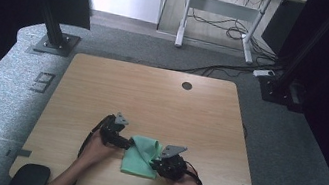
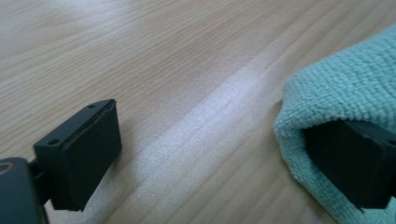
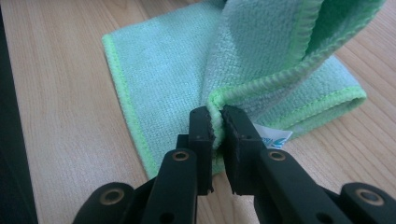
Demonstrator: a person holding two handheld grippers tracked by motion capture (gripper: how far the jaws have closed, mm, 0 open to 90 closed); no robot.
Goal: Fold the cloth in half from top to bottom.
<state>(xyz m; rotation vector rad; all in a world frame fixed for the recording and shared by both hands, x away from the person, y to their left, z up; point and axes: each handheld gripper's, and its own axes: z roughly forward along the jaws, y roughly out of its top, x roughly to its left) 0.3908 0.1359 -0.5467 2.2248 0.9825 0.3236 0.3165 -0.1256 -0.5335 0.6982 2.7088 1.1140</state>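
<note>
The fingers of the right gripper [image 3: 217, 128] were pressed nearly together, and a hemmed edge of the green cloth [image 3: 187, 70] was pinched between their pads. From that pinch a fold of the cloth was held up and curled over above the fingers, while the rest was spread flat on the bench [image 3: 60, 116] just beyond and to the left of them. A small white label [image 3: 273, 136] was seen peeking out just right of the right-hand finger [image 3: 236, 135], under the raised fold.

The fingers of the left gripper [image 2: 224, 158] were spread wide. One finger [image 2: 86, 154] was set over bare wood, clear of the cloth; the other finger [image 2: 355, 161] was tucked beneath a rounded fold of the cloth [image 2: 345, 88], which was draped over and around it. Nothing was pressed between the two.

In the high view, the cloth [image 1: 140, 157] was seen lying near the front edge of the bench [image 1: 152, 95], between the left gripper [image 1: 117, 138] and the right gripper [image 1: 168, 164], each touching one side of it.
</note>
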